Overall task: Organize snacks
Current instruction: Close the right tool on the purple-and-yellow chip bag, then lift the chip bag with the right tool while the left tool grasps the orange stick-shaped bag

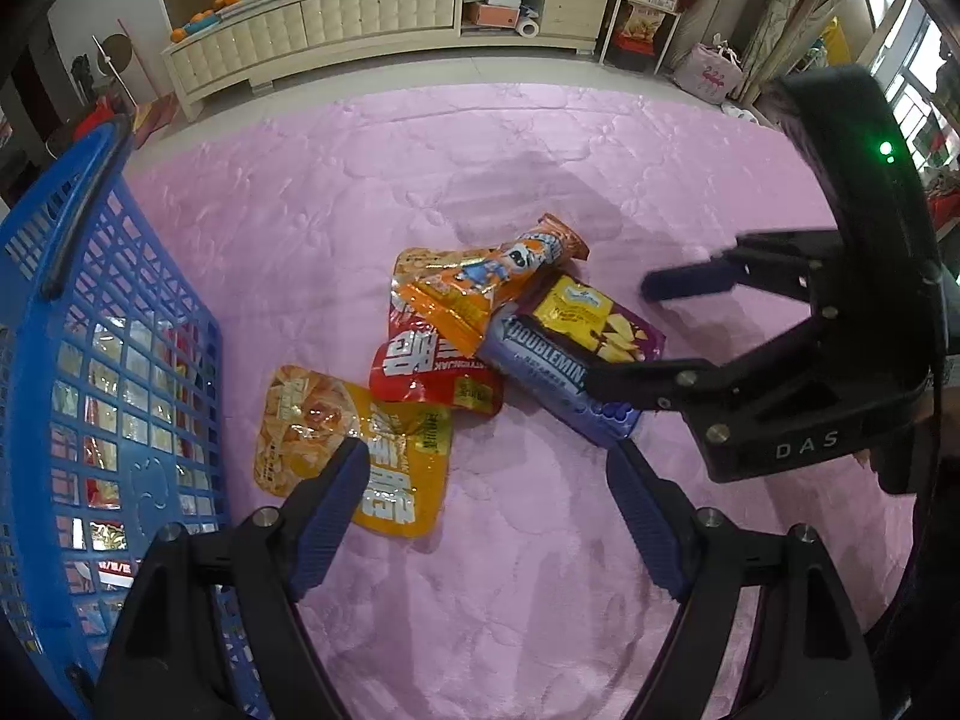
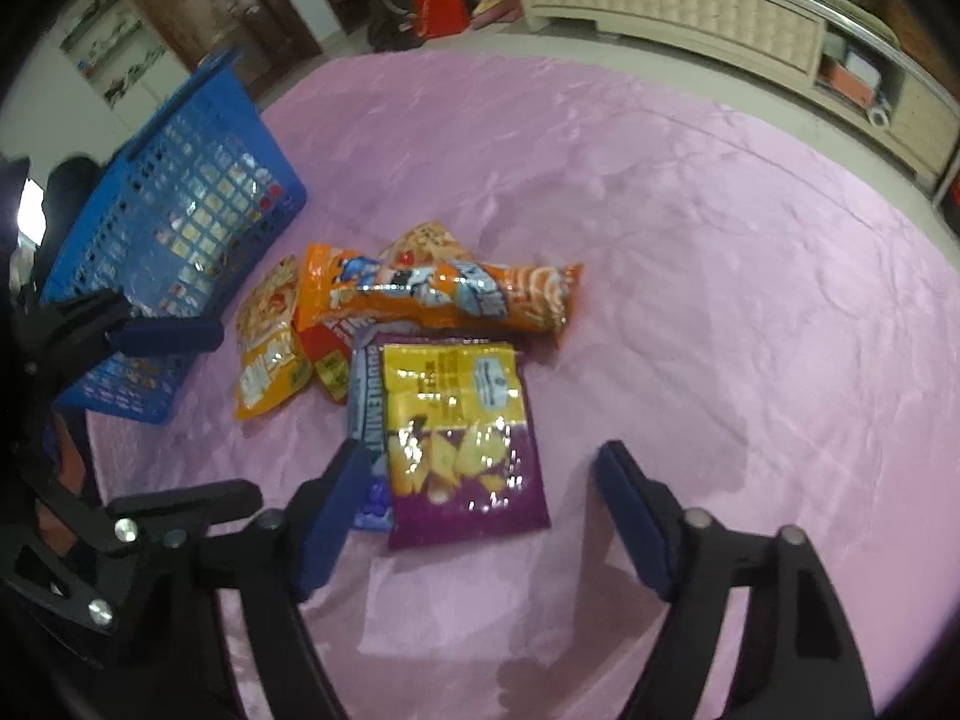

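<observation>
So the whole thing plays out on a pink blanket [image 1: 540, 168], and the landmark here is the little snack pile in the middle of it. The top of the pile is a long orange packet [image 1: 480, 282] with cartoon characters, lying across a red packet [image 1: 432, 375] and partly over a purple-and-yellow chip bag [image 2: 462, 438]. That chip bag sits on a blue-purple Doublemint pack [image 1: 552, 384]. A yellow-orange packet [image 1: 354, 456] lies flat on the near-left edge of the pile, touching the red one.

The blue plastic basket [image 1: 120, 300] stands left of the pile, just beside the yellow-orange packet, and you can see wrappers through its grid walls, so it's got snacks in it.

The left gripper [image 1: 489, 474] hangs over the near side of the pile with its jaws spread wide and nothing between the pads. Its left fingertip looks like it overlaps the yellow-orange packet, but I can't tell if it's actually touching.

The right gripper [image 2: 480, 477] comes at the pile from the right, jaws also apart and gripping nothing. The near end of the chip bag lies right between its fingers, with the left finger over the edge of the Doublemint pack. No pad presses on either.

A cream cabinet [image 1: 384, 18] stands on the floor well beyond the pile.
</observation>
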`<state>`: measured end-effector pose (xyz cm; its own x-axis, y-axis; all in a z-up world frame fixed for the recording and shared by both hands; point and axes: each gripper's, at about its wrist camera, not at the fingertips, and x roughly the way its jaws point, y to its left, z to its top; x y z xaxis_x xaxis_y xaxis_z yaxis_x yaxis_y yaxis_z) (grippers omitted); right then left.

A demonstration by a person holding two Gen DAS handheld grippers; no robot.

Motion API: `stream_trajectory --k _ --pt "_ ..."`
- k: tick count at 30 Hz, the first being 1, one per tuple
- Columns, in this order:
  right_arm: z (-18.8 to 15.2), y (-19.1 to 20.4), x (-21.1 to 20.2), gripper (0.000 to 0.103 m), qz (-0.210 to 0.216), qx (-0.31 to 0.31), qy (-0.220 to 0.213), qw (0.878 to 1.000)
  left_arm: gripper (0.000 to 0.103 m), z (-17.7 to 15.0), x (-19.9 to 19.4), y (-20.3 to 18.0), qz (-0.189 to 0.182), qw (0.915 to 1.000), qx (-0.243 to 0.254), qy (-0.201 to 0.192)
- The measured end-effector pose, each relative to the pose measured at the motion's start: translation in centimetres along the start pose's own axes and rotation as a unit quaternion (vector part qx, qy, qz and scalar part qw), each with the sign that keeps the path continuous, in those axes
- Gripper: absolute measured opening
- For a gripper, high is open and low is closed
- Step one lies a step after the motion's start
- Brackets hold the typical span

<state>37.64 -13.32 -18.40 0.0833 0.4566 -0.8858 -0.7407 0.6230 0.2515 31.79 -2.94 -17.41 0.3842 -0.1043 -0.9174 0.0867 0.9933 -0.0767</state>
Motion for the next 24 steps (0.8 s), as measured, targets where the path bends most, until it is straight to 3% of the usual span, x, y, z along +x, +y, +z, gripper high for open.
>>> stream_trajectory --k 3,5,9,17,24 --pt "0.4 0.1 0.1 0.067 0.026 -0.011 0.002 1.0 0.08 0.1 0.2 0.2 0.0 1.0 0.0 0.001" --pt "0.4 0.2 0.2 0.053 0.052 -0.01 0.002 0.999 0.08 0.0 0.0 0.1 -0.001 1.0 -0.001 0.0" --pt "-0.3 0.4 0.0 0.051 0.064 0.0 -0.002 0.998 0.08 0.0 0.0 0.0 0.001 1.0 -0.001 -0.001" --pt "-2.8 0.0 -2.9 0.051 0.019 0.048 -0.042 0.998 0.08 0.2 -0.9 -0.2 0.004 0.9999 0.004 -0.011" --pt "-4.5 -1.5 -6.3 0.051 -0.021 0.105 -0.088 0.99 0.08 1.8 -1.3 -1.7 0.03 0.9984 0.042 -0.022"
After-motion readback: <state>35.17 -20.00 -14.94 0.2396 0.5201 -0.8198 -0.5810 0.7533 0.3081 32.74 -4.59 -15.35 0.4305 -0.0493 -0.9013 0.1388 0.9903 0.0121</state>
